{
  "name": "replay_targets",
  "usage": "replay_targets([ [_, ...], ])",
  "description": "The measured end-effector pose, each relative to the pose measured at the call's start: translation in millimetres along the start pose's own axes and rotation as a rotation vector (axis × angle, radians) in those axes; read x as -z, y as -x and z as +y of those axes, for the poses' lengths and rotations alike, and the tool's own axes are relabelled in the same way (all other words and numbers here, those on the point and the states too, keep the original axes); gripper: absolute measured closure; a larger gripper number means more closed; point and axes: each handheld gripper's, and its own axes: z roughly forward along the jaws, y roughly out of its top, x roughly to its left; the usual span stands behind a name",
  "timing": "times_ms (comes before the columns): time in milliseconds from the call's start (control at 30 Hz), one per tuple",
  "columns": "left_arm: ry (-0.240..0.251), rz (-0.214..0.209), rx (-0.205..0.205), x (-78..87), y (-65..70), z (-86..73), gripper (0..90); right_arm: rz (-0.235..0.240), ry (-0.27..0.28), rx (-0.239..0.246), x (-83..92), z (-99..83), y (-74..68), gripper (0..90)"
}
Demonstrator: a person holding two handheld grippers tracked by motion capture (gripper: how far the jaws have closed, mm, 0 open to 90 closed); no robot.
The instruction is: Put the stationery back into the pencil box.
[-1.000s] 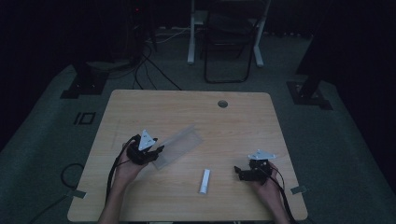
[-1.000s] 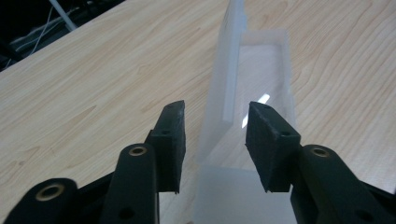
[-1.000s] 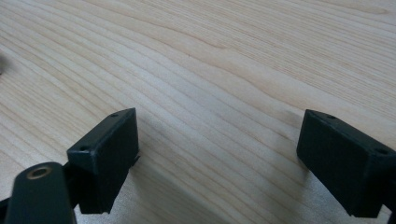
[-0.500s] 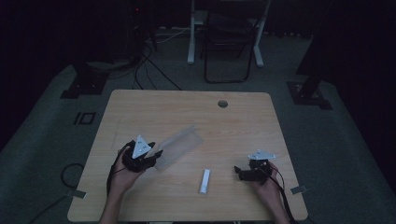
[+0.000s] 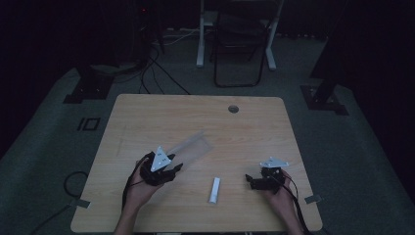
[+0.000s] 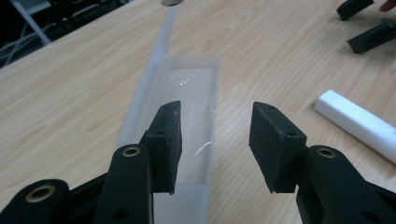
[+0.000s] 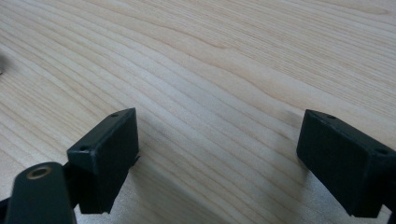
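The clear plastic tray (image 6: 187, 107) lies on the wooden table (image 5: 147, 117), its near end under the left gripper (image 6: 215, 140) – the jaws have just been opening and clasp nothing. A white bar (image 5: 214, 190) lies between the grippers – the right gripper (image 7: 217, 158) gapes wide over bare wood

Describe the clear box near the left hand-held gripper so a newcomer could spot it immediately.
On the wooden table, look just ahead of the left hand-held gripper. The long clear box lies there; unlike the small white block nearby, it is see-through.
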Motion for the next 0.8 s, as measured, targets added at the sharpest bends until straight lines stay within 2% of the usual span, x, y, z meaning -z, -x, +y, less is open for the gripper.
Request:
replay_targets([
  [300,-0.029,-0.061,-0.034,-20.3,25.1,6.2,52.7,0.000,0.000,-0.001,0.0,0.0,-0.3,12.8],
  [667,-0.047,-0.112,-0.019,-40.4,47.5,14.0,48.0,0.000,0.000,-0.001,0.0,0.0,-0.3,12.8],
  [700,-0.048,-0.128,-0.018,-43.6,52.0,15.0,48.0,0.000,0.000,0.000,0.0,0.0,-0.3,12.8],
  [800,-0.059,-0.151,-0.036,-50.8,63.1,17.2,47.3,0.000,0.000,-0.001,0.0,0.0,-0.3,12.8],
])
